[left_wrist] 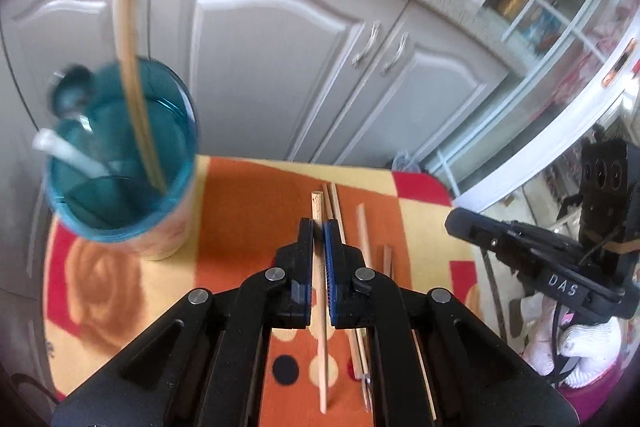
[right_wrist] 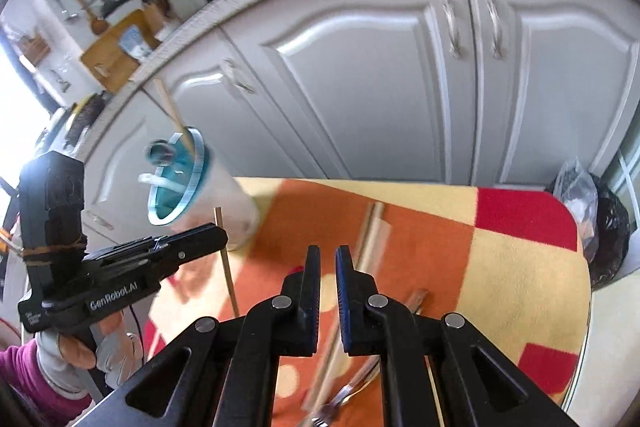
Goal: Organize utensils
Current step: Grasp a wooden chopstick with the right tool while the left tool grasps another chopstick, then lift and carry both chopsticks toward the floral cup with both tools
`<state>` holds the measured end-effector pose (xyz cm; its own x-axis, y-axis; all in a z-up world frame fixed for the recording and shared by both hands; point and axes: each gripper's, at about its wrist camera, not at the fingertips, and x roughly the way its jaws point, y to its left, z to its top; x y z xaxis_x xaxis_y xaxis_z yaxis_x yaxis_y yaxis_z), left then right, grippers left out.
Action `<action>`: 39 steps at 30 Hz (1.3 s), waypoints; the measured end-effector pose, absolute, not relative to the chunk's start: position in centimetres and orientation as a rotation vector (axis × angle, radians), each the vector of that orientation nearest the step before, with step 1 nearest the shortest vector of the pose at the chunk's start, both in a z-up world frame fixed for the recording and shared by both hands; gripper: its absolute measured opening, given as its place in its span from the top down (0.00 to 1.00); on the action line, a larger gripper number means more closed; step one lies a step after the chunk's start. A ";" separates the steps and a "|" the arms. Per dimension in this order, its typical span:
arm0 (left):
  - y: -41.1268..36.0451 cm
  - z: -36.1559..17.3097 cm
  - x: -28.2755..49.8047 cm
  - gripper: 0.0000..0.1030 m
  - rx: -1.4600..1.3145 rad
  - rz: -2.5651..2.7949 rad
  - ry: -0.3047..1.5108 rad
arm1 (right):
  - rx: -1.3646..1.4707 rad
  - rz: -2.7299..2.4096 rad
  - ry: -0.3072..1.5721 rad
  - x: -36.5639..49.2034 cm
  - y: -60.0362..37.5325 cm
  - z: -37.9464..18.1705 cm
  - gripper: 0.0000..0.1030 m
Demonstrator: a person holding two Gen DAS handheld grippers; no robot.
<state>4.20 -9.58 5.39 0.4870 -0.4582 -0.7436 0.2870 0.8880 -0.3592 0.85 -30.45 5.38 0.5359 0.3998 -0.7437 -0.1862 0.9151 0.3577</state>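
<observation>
My left gripper (left_wrist: 319,225) is shut on a pale wooden chopstick (left_wrist: 320,275) that runs lengthwise between its pads, held above the table. The right wrist view shows the same gripper (right_wrist: 221,233) at the left, with the chopstick (right_wrist: 228,267) standing upright through its tip. A blue-rimmed cup (left_wrist: 120,187) (right_wrist: 188,187) stands on the table's far left corner, holding chopsticks and two spoons. My right gripper (right_wrist: 328,251) (left_wrist: 454,223) is shut with nothing between its pads, above loose chopsticks (right_wrist: 370,231) (left_wrist: 363,231) and a fork (right_wrist: 344,393) lying on the cloth.
The small table wears an orange, yellow and red cloth (right_wrist: 520,267) (left_wrist: 248,211). White cabinet doors (left_wrist: 260,67) stand right behind it. A black bag (right_wrist: 608,235) sits on the floor past the table's right edge. A gloved hand (right_wrist: 80,351) grips the left tool.
</observation>
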 end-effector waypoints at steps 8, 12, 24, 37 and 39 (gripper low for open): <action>-6.9 6.8 1.9 0.96 -0.213 -0.429 0.923 | 0.172 0.248 0.994 1.2 -29.4 3.9 0.85; -5.5 7.1 1.0 0.96 -0.230 -0.425 0.922 | 0.157 0.205 1.093 3.9 -29.4 -0.3 0.74; -4.7 6.7 1.7 0.96 -0.268 -0.430 0.942 | 0.089 0.155 1.212 9.9 -29.2 -6.6 0.92; -3.5 9.3 -0.5 0.96 -0.240 -0.432 0.882 | 0.199 0.321 0.966 1.6 -30.1 4.2 0.94; -3.2 9.4 -0.6 0.96 -0.253 -0.430 0.886 | 0.160 0.316 0.951 0.7 -29.3 5.3 0.94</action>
<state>-0.64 -3.16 9.36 0.5556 -0.4623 -0.6911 0.2572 0.8860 -0.3859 0.71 -29.30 5.33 0.5394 0.3347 -0.7727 -0.1950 0.9423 0.2720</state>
